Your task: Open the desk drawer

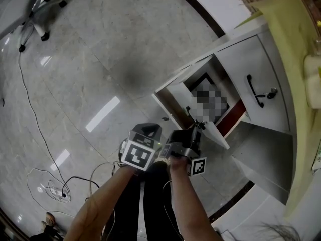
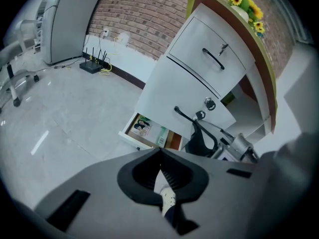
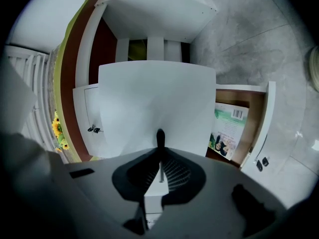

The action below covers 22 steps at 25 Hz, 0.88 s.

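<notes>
The white desk's lower drawer (image 1: 175, 97) stands pulled out, and a book (image 3: 227, 128) lies inside it. My right gripper (image 1: 193, 124) is shut on the drawer's black handle (image 3: 160, 137), in front of the white drawer front (image 3: 157, 98). In the left gripper view the same handle (image 2: 185, 115) shows with the right gripper (image 2: 207, 138) clamped on it. My left gripper (image 1: 149, 130) hovers just left of the right one, beside the drawer and touching nothing. Its jaws (image 2: 160, 171) are shut and hold nothing.
Above the open drawer is a shut drawer with a black handle (image 1: 254, 92) and a key (image 1: 272, 92) in its lock. A yellow cloth (image 1: 296, 59) covers the desk top. Cables and a power strip (image 1: 55, 192) lie on the tiled floor; a chair base (image 1: 40, 19) stands far left.
</notes>
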{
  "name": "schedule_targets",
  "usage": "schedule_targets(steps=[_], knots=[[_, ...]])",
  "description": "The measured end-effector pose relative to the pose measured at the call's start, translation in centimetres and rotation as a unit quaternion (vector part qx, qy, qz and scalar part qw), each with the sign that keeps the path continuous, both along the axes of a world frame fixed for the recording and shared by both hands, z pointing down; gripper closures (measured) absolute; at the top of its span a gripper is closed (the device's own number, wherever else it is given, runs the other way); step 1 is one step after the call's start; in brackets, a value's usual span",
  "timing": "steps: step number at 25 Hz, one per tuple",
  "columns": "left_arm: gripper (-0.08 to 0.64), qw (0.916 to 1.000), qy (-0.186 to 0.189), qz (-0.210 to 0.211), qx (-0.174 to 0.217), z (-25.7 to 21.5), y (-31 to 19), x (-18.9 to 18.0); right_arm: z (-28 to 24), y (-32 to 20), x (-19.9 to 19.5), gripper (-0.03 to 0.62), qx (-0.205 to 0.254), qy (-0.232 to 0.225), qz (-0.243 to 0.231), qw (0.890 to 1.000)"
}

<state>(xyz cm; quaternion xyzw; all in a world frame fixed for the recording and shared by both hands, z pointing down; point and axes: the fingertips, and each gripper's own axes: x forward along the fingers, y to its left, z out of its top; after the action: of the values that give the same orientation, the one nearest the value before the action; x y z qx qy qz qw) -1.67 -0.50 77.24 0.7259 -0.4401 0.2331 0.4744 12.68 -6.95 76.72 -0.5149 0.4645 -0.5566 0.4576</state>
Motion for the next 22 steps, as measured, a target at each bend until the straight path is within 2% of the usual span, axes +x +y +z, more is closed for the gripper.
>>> schedule_targets(steps=[9, 15, 18, 22], knots=[[0.551, 1.0, -0.001, -0.004, -0.004, -0.7, -0.5, -0.6, 0.0, 2.6, -1.3, 0.567, -0.018, -0.012, -0.003, 1.0], [0.551, 0.9999, -0.012, 0.002, -0.007, -0.4, -0.6, -0.8, 2.3, 4.6, -1.6, 0.568, -0.06, -0.013, -0.006, 0.998], [0.551, 0.9998, -0.017, 0.003, -0.01, 0.3, -0.4, -0.9, 4.4, 5.0, -1.9, 0.569, -0.108, -0.017, -0.004, 0.994], [0.551, 0.9997, -0.015, 0.005, -0.02, 0.8, 0.5, -0.5, 7.9, 6.2, -2.1, 0.571, -0.228, -0.015, -0.017, 0.973]])
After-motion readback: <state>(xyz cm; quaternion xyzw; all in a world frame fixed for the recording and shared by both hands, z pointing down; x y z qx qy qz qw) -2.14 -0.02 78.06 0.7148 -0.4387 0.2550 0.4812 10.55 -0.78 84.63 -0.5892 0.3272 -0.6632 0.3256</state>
